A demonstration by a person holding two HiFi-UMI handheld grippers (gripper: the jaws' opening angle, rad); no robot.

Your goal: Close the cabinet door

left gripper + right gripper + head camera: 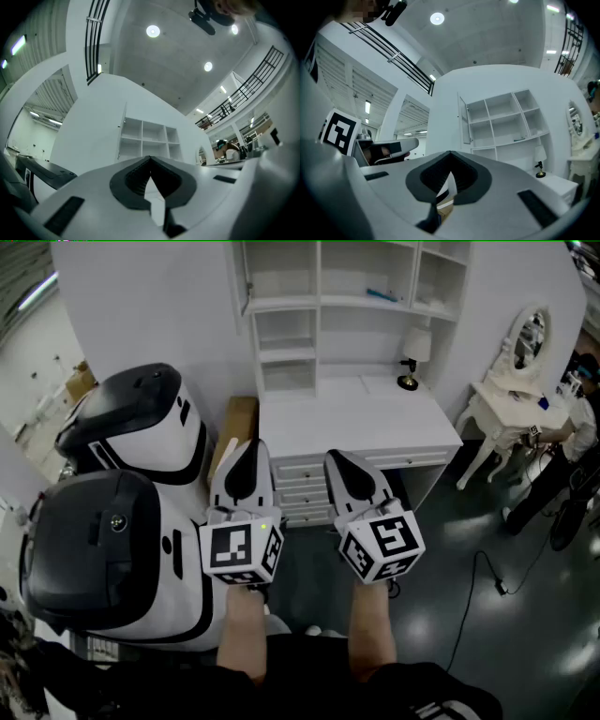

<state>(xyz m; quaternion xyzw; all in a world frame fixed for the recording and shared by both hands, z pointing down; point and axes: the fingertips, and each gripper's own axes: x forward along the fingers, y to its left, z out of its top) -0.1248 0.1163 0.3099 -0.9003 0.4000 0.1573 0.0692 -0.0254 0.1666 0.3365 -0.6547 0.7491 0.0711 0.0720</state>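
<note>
The white shelf unit point(347, 296) stands on a white desk against the wall. Its cabinet door point(245, 277) at the upper left hangs open, swung out toward me and seen almost edge-on. The same door point(464, 119) shows in the right gripper view, and the door point(123, 136) shows small in the left gripper view. My left gripper point(251, 448) and right gripper point(337, 457) are side by side, well short of the desk and far below the door. Both are shut with nothing between the jaws; the left gripper point(150, 159) and right gripper point(450, 153) point slightly upward.
The desk point(356, 418) has drawers point(305, 488) in front and a small lamp point(412, 357) on top. Two large black-and-white machines point(112, 521) crowd the left. A brown box point(236, 423) leans beside the desk. A vanity table point(511, 399), a person and a floor cable point(487, 577) are at right.
</note>
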